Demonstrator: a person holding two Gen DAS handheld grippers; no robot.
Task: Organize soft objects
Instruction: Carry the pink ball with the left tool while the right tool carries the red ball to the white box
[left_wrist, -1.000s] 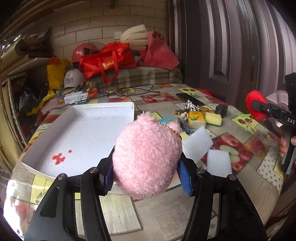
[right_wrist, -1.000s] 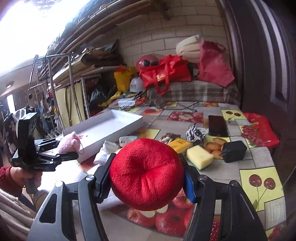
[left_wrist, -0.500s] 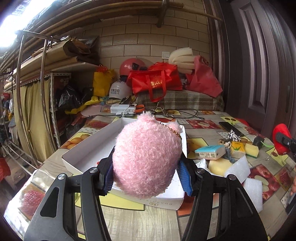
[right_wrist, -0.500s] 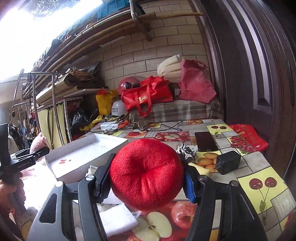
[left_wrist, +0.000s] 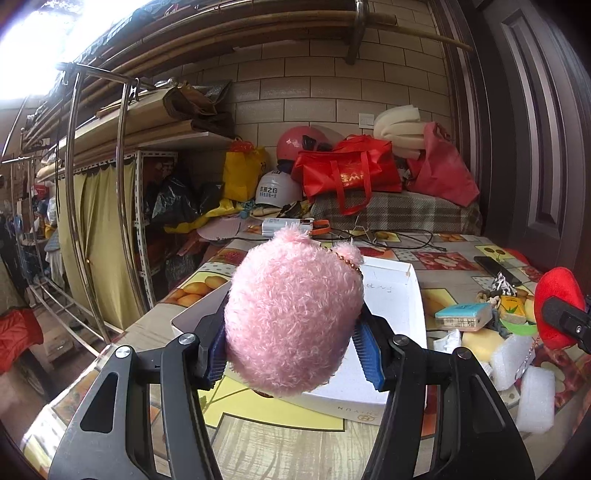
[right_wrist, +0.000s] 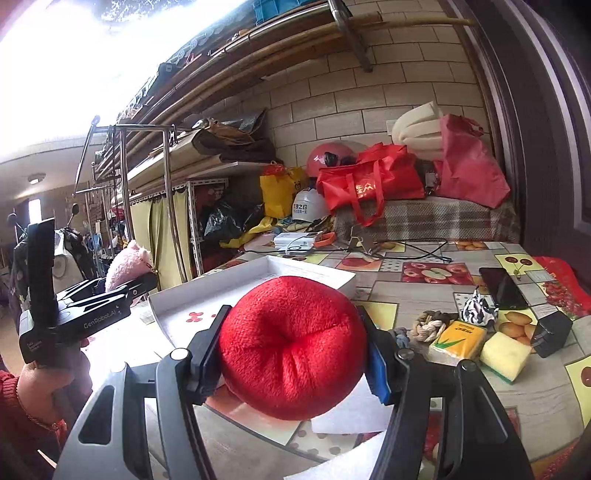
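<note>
Pink plush (left_wrist: 291, 314); red plush (right_wrist: 293, 347); white box (right_wrist: 221, 291).

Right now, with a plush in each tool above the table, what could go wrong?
Three risks, I think:
1. The pink plush bulges past the left tool; it may slip.
2. It hides the white box, so a drop could miss.
3. The red plush in the right tool hangs over foam pads, not the box.

Right tool (right_wrist: 293, 354) clamping red plush ball (right_wrist: 293, 347), white tray (right_wrist: 255, 280) behind, left tool (right_wrist: 125, 284) gripping pink plush (right_wrist: 127, 264)
</note>
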